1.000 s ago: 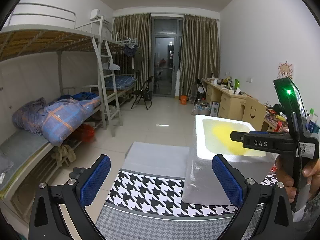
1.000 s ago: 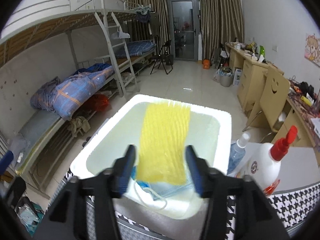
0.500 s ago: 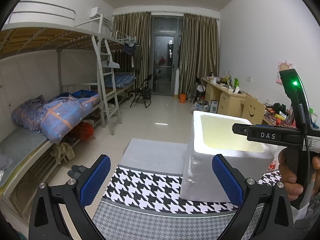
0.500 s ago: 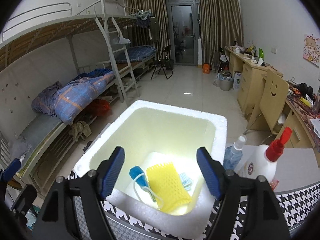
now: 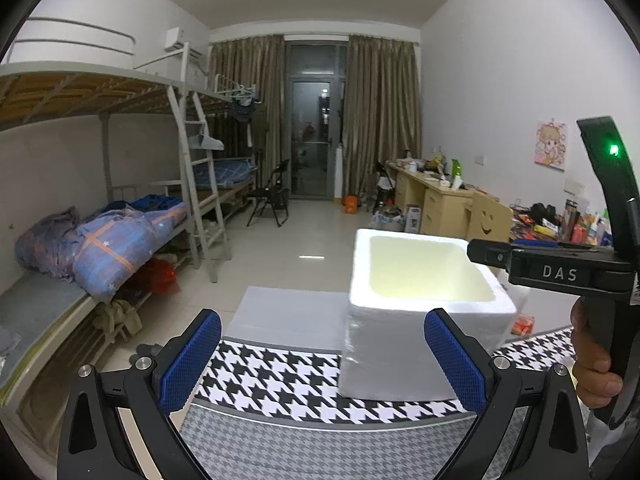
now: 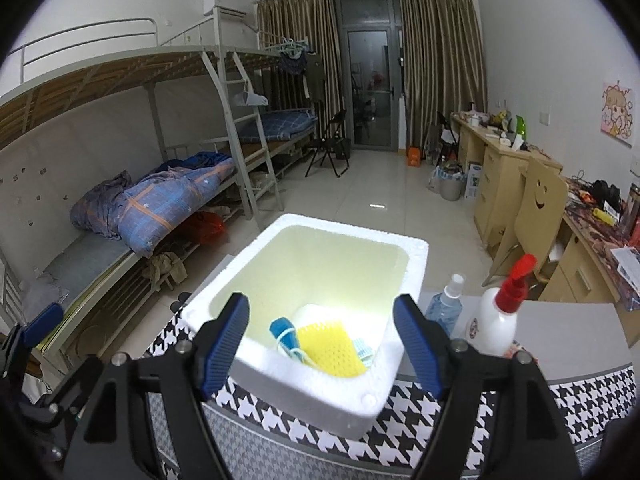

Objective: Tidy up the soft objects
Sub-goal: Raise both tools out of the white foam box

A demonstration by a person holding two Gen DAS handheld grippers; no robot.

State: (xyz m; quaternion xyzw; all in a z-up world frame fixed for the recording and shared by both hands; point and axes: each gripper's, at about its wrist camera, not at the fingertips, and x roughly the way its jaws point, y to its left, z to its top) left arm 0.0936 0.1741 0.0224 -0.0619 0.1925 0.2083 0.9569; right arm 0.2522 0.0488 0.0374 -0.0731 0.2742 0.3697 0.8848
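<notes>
Just changed: the yellow foam net (image 6: 334, 346), a second ago pinched in the right claw (image 6: 322, 338) above the foam box (image 6: 416, 258), now lies loose on the box floor.
Right claw: spread wide, nothing between its pads, poised above the box's near rim.
Left claw (image 5: 322, 360): spread and empty, over the houndstooth-covered counter (image 5: 280, 372) near its front edge, left of the box.
Box contents: the net rests beside a blue face mask (image 6: 286, 334) and a pale cloth piece.
Box place: on the counter, with spray bottles (image 6: 498, 316) just to its right.
Meaning: this soft item looks stowed; the right claw seems free for another.
</notes>
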